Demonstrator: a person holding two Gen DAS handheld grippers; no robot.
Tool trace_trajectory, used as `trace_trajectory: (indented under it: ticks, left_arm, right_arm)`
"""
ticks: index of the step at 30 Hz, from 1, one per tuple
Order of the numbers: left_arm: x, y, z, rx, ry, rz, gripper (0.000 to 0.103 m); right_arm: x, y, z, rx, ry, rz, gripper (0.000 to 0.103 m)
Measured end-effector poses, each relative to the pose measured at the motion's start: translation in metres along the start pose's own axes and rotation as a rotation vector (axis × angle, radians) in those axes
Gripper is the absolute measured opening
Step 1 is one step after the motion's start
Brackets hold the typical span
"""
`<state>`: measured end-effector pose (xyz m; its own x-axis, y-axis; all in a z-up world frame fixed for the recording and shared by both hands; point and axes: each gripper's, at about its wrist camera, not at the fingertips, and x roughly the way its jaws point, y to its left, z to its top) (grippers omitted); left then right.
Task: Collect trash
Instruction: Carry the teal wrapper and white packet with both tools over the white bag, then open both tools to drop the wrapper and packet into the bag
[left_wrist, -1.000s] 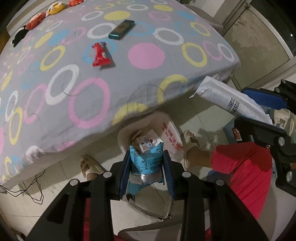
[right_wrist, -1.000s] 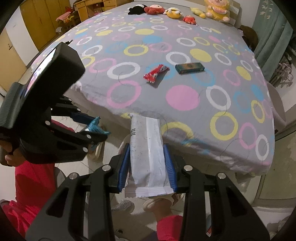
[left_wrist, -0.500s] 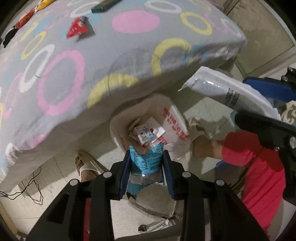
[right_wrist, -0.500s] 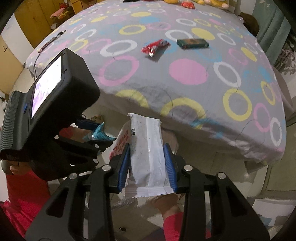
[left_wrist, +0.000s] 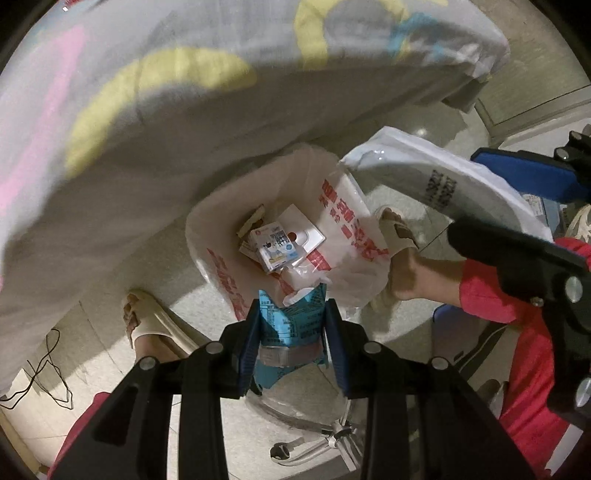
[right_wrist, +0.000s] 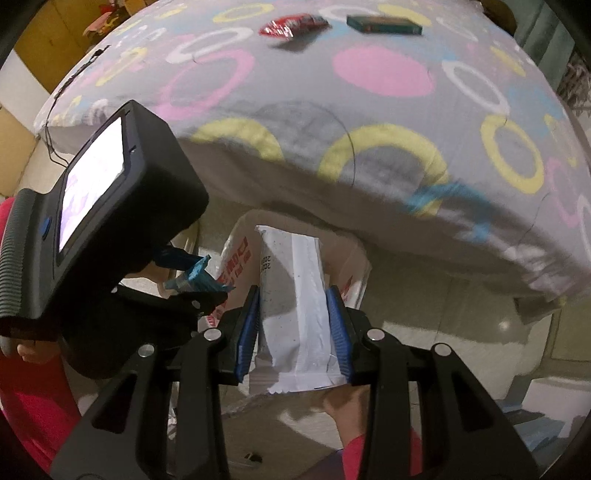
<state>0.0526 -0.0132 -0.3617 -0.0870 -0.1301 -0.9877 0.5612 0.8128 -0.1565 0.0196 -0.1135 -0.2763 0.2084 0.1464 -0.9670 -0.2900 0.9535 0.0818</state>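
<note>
A bed (right_wrist: 369, 122) edge over a tiled floor. Below sits an open trash bag (left_wrist: 347, 236). My left tongs (left_wrist: 290, 325) pinch a blue wrapper (left_wrist: 291, 317) directly above it, my right tongs (right_wrist: 293, 325) a white wrapper (right_wrist: 295, 295), both poised to drop.

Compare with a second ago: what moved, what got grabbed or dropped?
Both claws came down toward the open trash bag; the bed edge now looms overhead. Nothing grabbed or released: left claw still clamps the blue wrapper, right claw the white wrapper.
</note>
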Motion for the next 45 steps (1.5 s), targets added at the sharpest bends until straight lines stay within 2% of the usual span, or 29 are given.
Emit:
trace_trajectory:
  ticks: [18,27,38,45]
  left_arm:
    - [0.086,0.003,0.007,0.045,0.153,0.009,0.034]
    - [0.118,0.004,0.014,0.035,0.188,-0.012,0.034]
    - [0.142,0.011,0.019,-0.011,0.226,-0.042,0.034]
    - [0.151,0.015,0.022,-0.035,0.238,-0.045,0.034]
  right_arm:
    - [0.101,-0.032,-0.008,0.126,0.123,0.046,0.036]
    - [0.148,-0.044,-0.008,0.177,0.168,0.059,0.036]
    - [0.189,-0.055,-0.016,0.238,0.227,0.105,0.036]
    - [0.194,-0.057,-0.014,0.26,0.243,0.125,0.036]
